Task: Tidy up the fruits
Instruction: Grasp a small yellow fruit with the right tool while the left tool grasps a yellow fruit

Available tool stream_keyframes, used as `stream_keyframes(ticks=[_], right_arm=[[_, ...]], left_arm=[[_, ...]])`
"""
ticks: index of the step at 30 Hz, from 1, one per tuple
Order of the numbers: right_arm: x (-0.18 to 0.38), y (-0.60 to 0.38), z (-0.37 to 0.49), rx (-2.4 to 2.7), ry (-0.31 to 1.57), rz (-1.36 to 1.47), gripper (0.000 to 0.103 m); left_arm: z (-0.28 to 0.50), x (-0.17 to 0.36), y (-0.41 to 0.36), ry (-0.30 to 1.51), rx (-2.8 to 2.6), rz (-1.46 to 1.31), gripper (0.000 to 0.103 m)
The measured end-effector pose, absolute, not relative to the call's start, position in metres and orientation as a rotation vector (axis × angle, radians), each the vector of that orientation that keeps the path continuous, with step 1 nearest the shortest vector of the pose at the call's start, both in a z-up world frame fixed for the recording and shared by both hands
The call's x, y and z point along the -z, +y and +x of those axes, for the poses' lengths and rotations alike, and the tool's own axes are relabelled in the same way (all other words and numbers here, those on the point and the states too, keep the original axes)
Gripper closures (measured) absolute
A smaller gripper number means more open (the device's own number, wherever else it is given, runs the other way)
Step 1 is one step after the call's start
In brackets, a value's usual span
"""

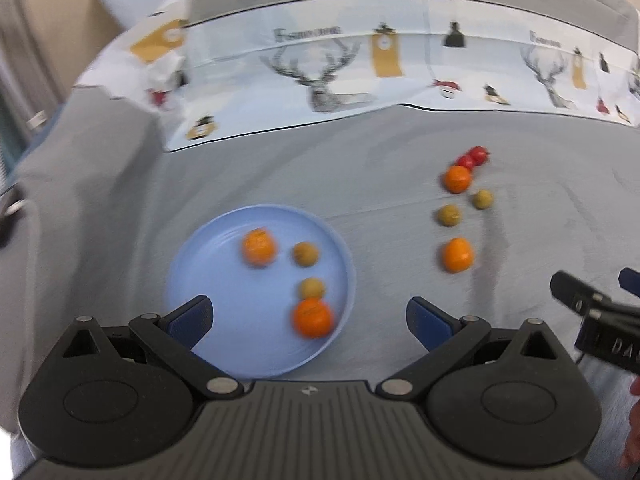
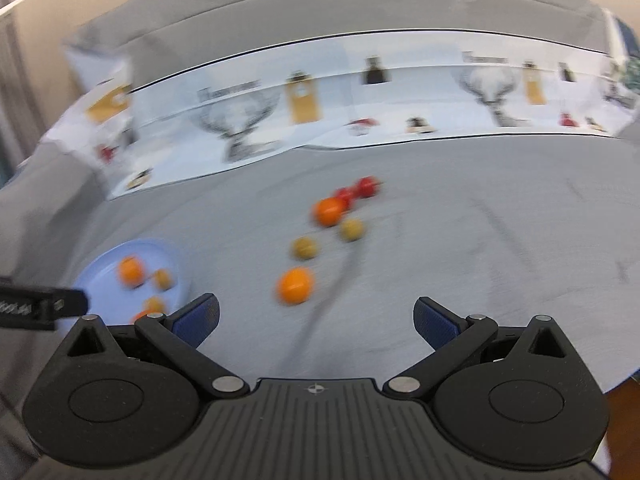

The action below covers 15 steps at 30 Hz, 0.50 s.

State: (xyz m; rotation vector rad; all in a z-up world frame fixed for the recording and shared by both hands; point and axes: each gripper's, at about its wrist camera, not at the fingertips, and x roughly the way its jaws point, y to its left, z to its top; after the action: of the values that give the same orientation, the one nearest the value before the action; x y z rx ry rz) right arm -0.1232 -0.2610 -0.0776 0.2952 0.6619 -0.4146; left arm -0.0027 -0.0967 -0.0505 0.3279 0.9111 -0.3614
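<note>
A light blue plate (image 1: 208, 272) lies on the grey cloth and holds two oranges (image 1: 259, 247) and two small brown fruits (image 1: 306, 254). My left gripper (image 1: 310, 320) is open and empty above the plate's near side. To the right on the cloth lie an orange (image 1: 457, 255), two brown fruits (image 1: 448, 215), another orange (image 1: 457, 179) and red fruits (image 1: 474, 157). My right gripper (image 2: 316, 318) is open and empty, just short of the near loose orange (image 2: 295, 285). The plate (image 2: 100, 276) shows at the left of the right wrist view.
A white patterned cloth strip with deer prints (image 1: 340, 76) lies across the back of the table. The right gripper's body (image 1: 596, 320) shows at the right edge of the left wrist view. Both views are motion-blurred.
</note>
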Motion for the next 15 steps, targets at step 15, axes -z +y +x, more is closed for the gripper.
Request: stream_keyframes(ticks=[15], right_arm=[[0.162,-0.356,-0.004,0.378,0.687,0.042,0.001]], left_arm=[[0.076,0.086,-0.173,1.010,0.328,0.327,0.000]])
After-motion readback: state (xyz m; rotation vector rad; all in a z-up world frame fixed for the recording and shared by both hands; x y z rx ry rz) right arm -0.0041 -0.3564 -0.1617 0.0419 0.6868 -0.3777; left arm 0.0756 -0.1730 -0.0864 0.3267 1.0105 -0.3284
